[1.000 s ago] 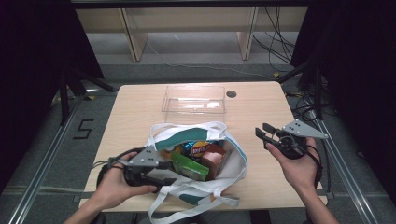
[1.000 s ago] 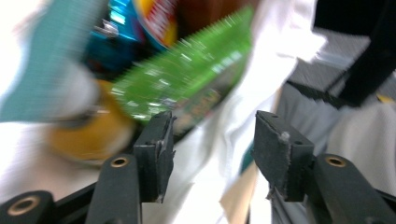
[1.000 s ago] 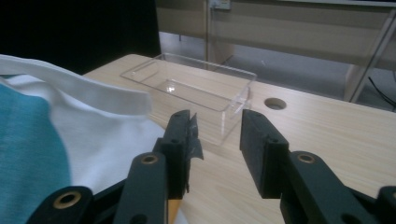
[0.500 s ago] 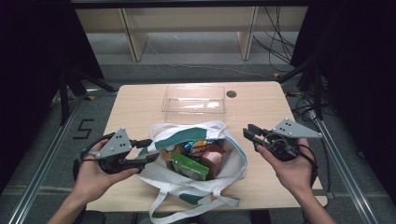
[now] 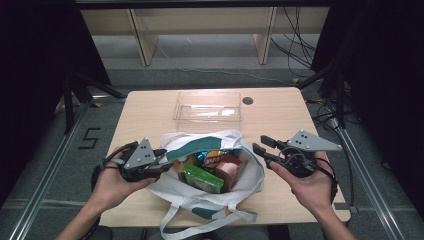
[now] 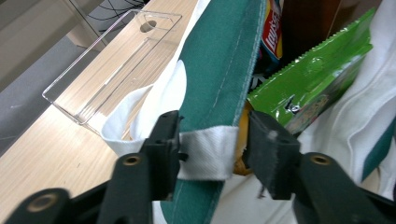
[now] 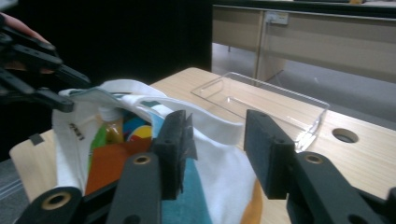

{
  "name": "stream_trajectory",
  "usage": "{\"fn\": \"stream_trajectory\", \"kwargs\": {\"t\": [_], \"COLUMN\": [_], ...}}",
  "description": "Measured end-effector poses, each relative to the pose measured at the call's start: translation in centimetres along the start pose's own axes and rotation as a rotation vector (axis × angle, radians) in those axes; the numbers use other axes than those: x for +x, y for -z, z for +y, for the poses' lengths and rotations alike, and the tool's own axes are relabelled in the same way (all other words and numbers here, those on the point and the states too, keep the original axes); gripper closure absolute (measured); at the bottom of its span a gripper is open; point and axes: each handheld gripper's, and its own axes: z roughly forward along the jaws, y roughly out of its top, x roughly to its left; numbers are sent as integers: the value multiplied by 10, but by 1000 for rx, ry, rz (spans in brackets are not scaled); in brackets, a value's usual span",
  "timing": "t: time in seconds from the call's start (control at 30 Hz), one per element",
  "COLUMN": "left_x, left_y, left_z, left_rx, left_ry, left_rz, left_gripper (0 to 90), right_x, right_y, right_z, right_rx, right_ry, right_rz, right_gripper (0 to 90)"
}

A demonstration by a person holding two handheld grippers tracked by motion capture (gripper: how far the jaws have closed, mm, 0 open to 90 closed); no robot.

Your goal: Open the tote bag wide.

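A white and green tote bag [image 5: 200, 192] lies open on the table, stuffed with snack packs: a green packet [image 5: 202, 177], an orange one [image 5: 227, 167] and a chips bag [image 5: 215, 159]. My left gripper [image 5: 167, 156] is at the bag's left rim. In the left gripper view its jaws [image 6: 212, 135] have just been closing with the green and white rim [image 6: 219, 70] between them, and a slim gap shows at the right pad. My right gripper [image 5: 260, 145] hovers by the bag's right side. Its jaws [image 7: 217, 140] have just been opening and grip nothing; the bag's white rim [image 7: 219, 126] runs behind them.
A clear plastic tray [image 5: 207, 107] stands empty behind the bag, seen also as the tray [image 7: 266, 100] in the right gripper view. A round hole [image 5: 247, 100] sits in the tabletop to its right. Bare wood lies to both sides. Shelving and cables are beyond the far edge.
My left gripper rose from the front edge and came right onto the bag's rim. My right gripper shifted left toward the bag, closed somewhat, then opened wider.
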Motion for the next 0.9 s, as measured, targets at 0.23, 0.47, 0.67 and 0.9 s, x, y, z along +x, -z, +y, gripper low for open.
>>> {"fn": "stream_trajectory", "kwargs": {"t": [0.23, 0.47, 0.67, 0.9], "left_x": [4, 7, 8, 14], "left_y": [-5, -3, -3, -3], "left_z": [1, 4, 6, 15], "left_rx": [10, 7, 1, -14], "left_ry": [-7, -22, -9, 6], "left_rz": [-7, -4, 4, 9], "left_gripper": [686, 750, 780, 801], "right_x": [5, 12, 12, 13], "right_y": [-1, -10, -15, -15], "right_z": [5, 5, 3, 8], "right_rx": [-14, 27, 66, 131], "right_ry": [27, 46, 80, 119], "right_rz": [51, 90, 60, 35], "right_gripper": [521, 524, 622, 855]}}
